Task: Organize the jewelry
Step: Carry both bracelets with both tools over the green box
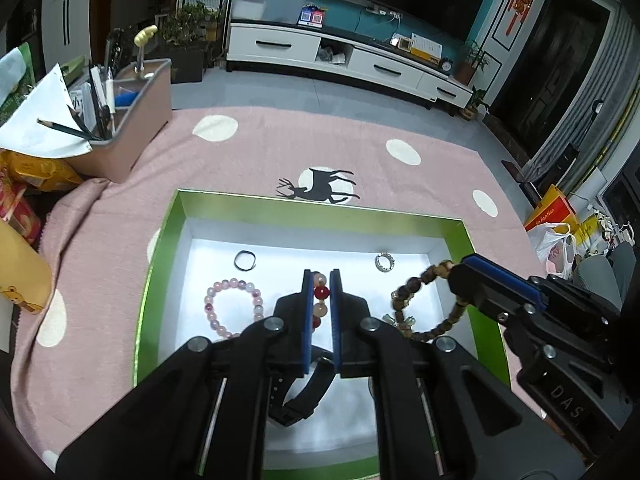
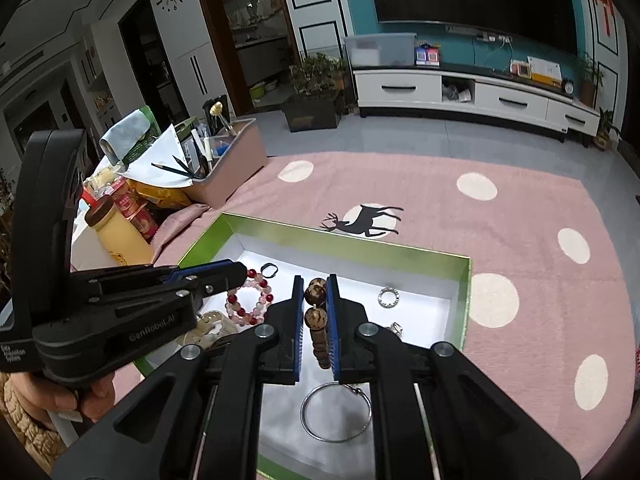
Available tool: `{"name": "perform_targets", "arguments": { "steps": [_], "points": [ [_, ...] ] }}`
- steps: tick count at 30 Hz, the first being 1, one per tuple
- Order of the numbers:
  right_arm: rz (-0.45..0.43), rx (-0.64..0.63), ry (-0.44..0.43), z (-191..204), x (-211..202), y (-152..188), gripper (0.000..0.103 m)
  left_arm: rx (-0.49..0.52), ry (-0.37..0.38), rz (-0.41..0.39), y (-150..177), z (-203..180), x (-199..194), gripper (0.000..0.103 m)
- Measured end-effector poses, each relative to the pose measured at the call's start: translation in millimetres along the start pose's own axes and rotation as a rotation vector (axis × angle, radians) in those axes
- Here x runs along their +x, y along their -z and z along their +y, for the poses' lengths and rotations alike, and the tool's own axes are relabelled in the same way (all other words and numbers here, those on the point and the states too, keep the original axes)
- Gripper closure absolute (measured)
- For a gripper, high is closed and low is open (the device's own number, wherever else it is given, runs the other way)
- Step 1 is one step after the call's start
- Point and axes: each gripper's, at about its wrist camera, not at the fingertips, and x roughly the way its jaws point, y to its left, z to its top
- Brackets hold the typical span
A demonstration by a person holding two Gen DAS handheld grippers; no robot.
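A green-rimmed white box [image 1: 316,210] lies on the pink rug. My left gripper [image 1: 321,278] is shut on a red-and-pink bead bracelet [image 1: 321,292] over the box middle; it also shows in the right wrist view [image 2: 250,300]. My right gripper [image 2: 311,284] is shut on a brown wooden bead bracelet [image 2: 315,316], which hangs at the box's right side in the left wrist view [image 1: 416,300]. In the box lie a pale pink bead bracelet [image 1: 234,306], a black ring [image 1: 245,260], a silver ring [image 1: 385,262], a black watch [image 1: 304,388] and a silver bangle [image 2: 336,412].
A pink organiser bin [image 1: 132,120] with pencils and paper stands at the far left. A yellow bottle [image 2: 120,232] and snack packs sit left of the box. The deer-patterned pink rug [image 1: 320,148] spreads behind the box. A white TV cabinet [image 1: 344,56] stands far back.
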Motion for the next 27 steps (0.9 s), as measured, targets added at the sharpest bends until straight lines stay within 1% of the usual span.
{"name": "perform_targets", "arguments": {
  "steps": [5,9,13,16,27],
  "points": [
    [0.031,0.032,-0.025,-4,14,-2,0.093,-0.003,0.011,0.008,-2,1,7,0.096],
    [0.083,0.062,-0.03,-8,32,-2,0.093,-0.002,0.003,0.026,-2,3,16,0.096],
    [0.149,0.081,0.006,-13,50,0,0.093,0.004,-0.027,0.061,-1,6,29,0.096],
    [0.195,0.098,0.036,-18,61,3,0.093,0.009,-0.041,0.074,0,8,35,0.096],
    [0.23,0.106,0.069,-24,72,7,0.093,0.033,-0.085,0.112,2,10,52,0.096]
  ]
}}
